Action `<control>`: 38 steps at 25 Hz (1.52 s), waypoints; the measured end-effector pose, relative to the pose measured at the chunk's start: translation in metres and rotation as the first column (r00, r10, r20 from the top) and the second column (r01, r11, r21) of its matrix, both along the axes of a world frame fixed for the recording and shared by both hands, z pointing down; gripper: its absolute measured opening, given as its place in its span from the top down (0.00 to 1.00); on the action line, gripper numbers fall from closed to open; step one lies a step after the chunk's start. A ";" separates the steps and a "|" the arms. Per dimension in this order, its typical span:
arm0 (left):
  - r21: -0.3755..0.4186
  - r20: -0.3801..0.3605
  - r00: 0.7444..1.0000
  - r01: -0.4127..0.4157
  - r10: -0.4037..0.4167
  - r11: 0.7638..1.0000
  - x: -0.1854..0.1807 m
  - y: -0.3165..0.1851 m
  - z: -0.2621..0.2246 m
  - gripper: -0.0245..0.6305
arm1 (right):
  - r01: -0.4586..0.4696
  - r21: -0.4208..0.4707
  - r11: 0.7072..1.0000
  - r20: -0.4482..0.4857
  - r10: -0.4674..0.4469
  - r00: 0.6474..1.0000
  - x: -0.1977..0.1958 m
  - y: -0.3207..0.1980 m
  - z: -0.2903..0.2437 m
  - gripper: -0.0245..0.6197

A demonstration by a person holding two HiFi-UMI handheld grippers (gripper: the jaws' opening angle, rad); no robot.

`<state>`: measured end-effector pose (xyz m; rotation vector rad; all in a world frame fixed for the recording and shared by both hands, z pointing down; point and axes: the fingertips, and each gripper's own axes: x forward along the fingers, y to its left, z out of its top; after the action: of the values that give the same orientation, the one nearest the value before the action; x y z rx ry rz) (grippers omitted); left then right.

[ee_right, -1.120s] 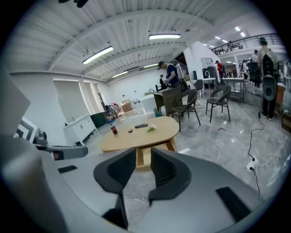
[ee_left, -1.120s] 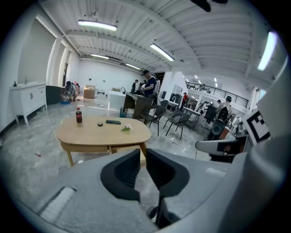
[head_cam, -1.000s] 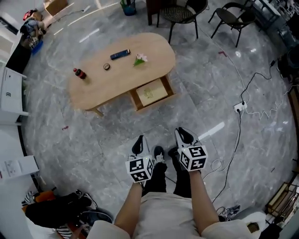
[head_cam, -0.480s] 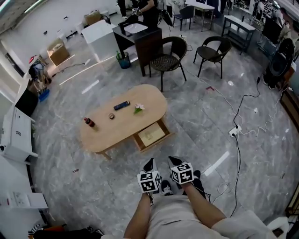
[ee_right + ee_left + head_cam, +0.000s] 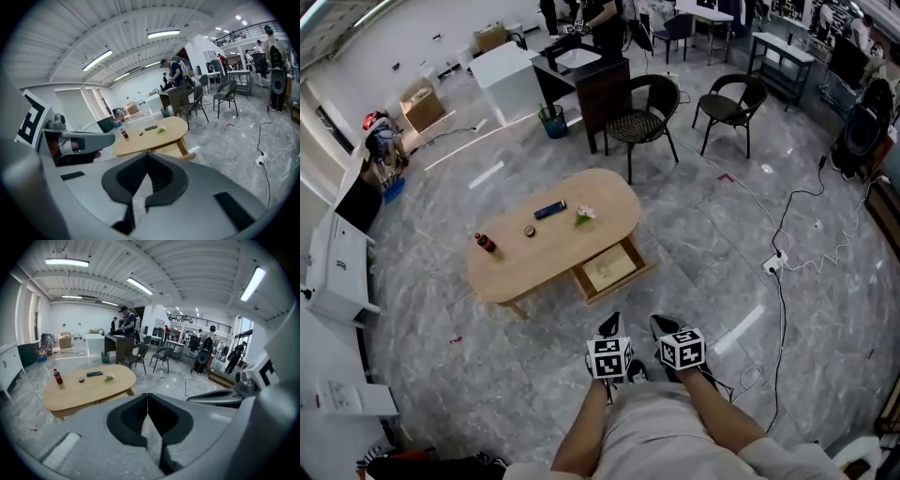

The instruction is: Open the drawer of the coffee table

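Jaws, my left gripper (image 5: 610, 323) and right gripper (image 5: 660, 324): together, empty. Pale wooden drawer (image 5: 607, 270), pulled out: ahead, well apart, left slightly nearer.

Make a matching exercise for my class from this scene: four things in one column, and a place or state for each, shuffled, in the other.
Sides are as the head view shows them.

Things
1. light wooden drawer
2. dark bottle with a red cap
3. black rectangular remote control
4. white power strip

Places or states
A. on the grey marble floor, right of the oval wooden coffee table
B. standing at the tabletop's left end
C. pulled open on the table's near side
D. lying flat near the tabletop's far edge

Pairs: 1-C, 2-B, 3-D, 4-A
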<state>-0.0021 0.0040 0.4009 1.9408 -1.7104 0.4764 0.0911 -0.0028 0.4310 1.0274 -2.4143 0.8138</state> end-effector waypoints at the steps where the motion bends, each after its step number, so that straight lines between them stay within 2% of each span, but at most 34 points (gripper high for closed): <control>1: -0.012 0.015 1.000 0.007 -0.007 1.000 -0.002 0.001 0.002 0.94 | 0.012 0.007 1.000 -0.005 -0.012 1.000 -0.002 0.002 -0.002 0.94; 5: -0.052 0.026 0.999 0.035 -0.034 0.998 -0.003 0.012 0.007 0.94 | 0.015 0.012 1.000 -0.001 -0.015 1.000 -0.003 0.012 -0.006 0.94; 10: -0.034 0.044 0.999 -0.010 0.012 0.999 0.008 0.012 0.004 0.94 | -0.036 0.019 0.999 0.013 0.035 0.999 0.007 0.012 -0.007 0.94; 17: -0.040 0.039 0.999 -0.025 0.027 0.999 0.001 0.011 0.010 0.94 | -0.037 0.037 0.999 0.016 0.037 0.999 -0.003 0.007 -0.006 0.94; 21: -0.059 0.006 1.000 -0.002 0.003 0.998 -0.007 0.006 0.013 0.94 | -0.035 0.047 0.998 0.014 0.035 0.999 -0.011 -0.001 -0.009 0.94; 38: -0.051 -0.006 0.998 0.063 -0.064 0.997 -0.036 0.002 0.006 0.94 | 0.024 0.033 0.999 -0.007 -0.024 1.000 -0.037 -0.012 -0.006 0.94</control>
<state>-0.0380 0.0058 0.4068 1.8449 -1.7331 0.4838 0.0538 -0.0149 0.4251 1.0097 -2.4372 0.7633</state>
